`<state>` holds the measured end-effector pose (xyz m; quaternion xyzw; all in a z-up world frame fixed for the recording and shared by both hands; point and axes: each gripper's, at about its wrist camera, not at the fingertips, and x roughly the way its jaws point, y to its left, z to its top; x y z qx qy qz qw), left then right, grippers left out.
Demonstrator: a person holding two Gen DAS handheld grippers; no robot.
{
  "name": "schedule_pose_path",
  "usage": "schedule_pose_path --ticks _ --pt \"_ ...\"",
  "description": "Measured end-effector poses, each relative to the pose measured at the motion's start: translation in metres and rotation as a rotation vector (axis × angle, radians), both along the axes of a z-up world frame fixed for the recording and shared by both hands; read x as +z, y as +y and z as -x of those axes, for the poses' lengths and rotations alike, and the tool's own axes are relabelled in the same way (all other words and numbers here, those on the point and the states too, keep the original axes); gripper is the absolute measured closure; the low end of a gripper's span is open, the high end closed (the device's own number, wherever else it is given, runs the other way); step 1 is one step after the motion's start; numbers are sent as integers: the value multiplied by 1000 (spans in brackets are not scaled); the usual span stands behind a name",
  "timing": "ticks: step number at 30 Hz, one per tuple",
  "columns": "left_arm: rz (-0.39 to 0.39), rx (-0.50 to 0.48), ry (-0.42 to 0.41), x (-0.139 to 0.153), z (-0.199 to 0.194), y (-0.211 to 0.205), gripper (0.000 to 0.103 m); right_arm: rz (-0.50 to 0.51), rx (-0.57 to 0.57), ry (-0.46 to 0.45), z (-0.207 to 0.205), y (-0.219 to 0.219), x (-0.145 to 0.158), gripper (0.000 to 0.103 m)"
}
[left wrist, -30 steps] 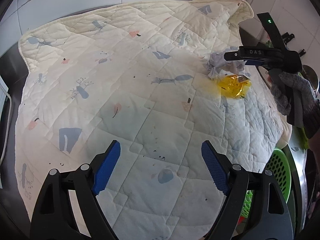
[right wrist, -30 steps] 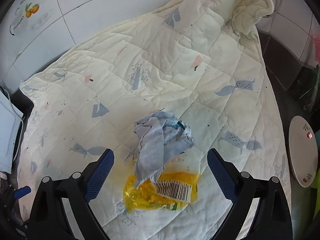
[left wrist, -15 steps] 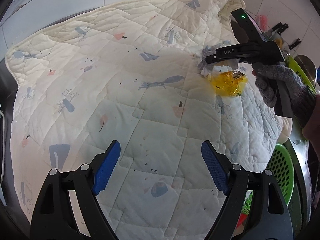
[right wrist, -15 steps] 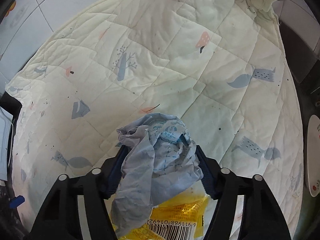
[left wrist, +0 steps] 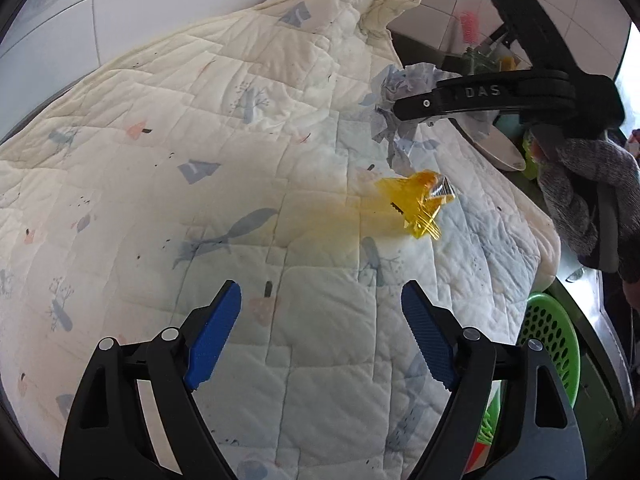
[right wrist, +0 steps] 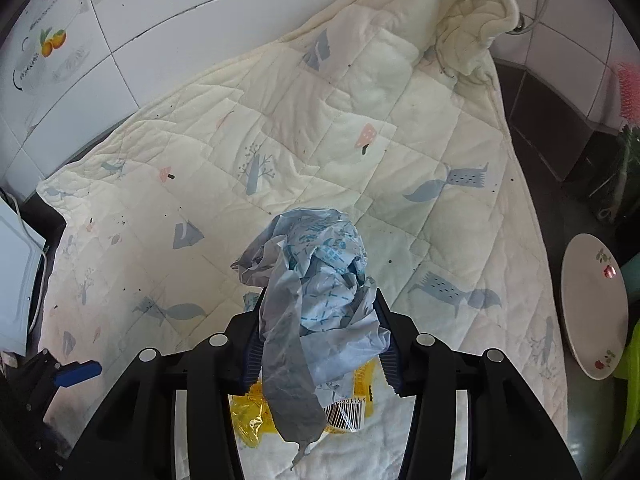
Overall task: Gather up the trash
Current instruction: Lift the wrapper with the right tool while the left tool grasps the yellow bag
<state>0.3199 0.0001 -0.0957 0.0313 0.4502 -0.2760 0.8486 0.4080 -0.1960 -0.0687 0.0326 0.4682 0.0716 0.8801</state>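
A crumpled pale blue wrapper (right wrist: 316,300) is pinched in my right gripper (right wrist: 318,350), which is shut on it and holds it off the quilt (right wrist: 360,128). The wrapper also shows in the left wrist view (left wrist: 396,108), hanging from the right gripper (left wrist: 404,110). A yellow plastic wrapper (left wrist: 418,204) with a barcode lies on the quilt (left wrist: 200,160) below it, and shows under the right gripper (right wrist: 360,404). My left gripper (left wrist: 320,340) is open and empty, above the quilt, short of the yellow wrapper.
A green perforated basket (left wrist: 552,340) stands off the quilt's right edge. A white plate (right wrist: 592,304) lies on the dark counter to the right. A tiled wall (right wrist: 120,20) runs behind. A white appliance (right wrist: 16,280) stands at the far left.
My right gripper closed on the blue wrapper and lifted it off the yellow one. My left gripper moved forward and right, toward the yellow wrapper.
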Motion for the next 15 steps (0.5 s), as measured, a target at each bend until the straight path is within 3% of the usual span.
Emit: schedule_pose_path --ticks 5,15 --pt "23 -54 2 -1 -8 -22 22 -19 -32 -51 23 -18 20 57" --pt "-1 -161 -45 -2 -27 -64 22 -22 -90 -101 69 -44 44 57"
